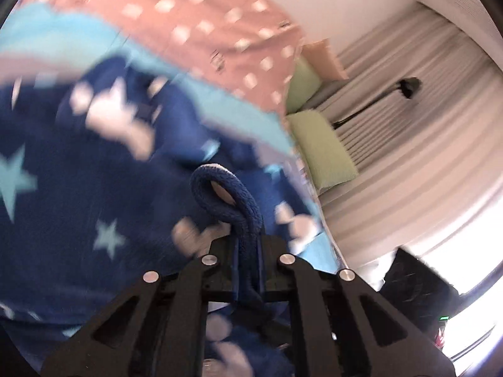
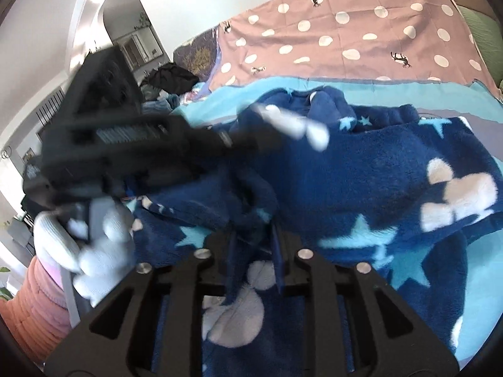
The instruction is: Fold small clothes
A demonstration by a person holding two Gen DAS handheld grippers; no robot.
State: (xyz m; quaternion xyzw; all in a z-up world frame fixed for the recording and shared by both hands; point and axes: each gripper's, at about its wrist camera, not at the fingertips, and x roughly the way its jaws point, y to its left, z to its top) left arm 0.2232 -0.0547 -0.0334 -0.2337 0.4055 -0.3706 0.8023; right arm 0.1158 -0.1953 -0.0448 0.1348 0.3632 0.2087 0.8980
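A small navy fleece garment (image 1: 78, 182) with light blue stars and white shapes lies on the bed, blurred in the left wrist view. My left gripper (image 1: 248, 245) is shut on a rolled navy hem of it (image 1: 248, 210). In the right wrist view the same garment (image 2: 361, 169) spreads over a light blue sheet (image 2: 217, 97). My right gripper (image 2: 253, 235) is shut on a fold of the fleece. The left gripper (image 2: 251, 139) also shows there, blurred, held by a white-gloved hand (image 2: 94, 251) and reaching over the garment.
A pink spotted bedcover (image 2: 345, 40) lies behind the garment. Green pillows (image 1: 323, 154) sit at the bed head beside a white curtain (image 1: 408, 144). Dark clutter (image 2: 173, 78) is at the far left of the bed.
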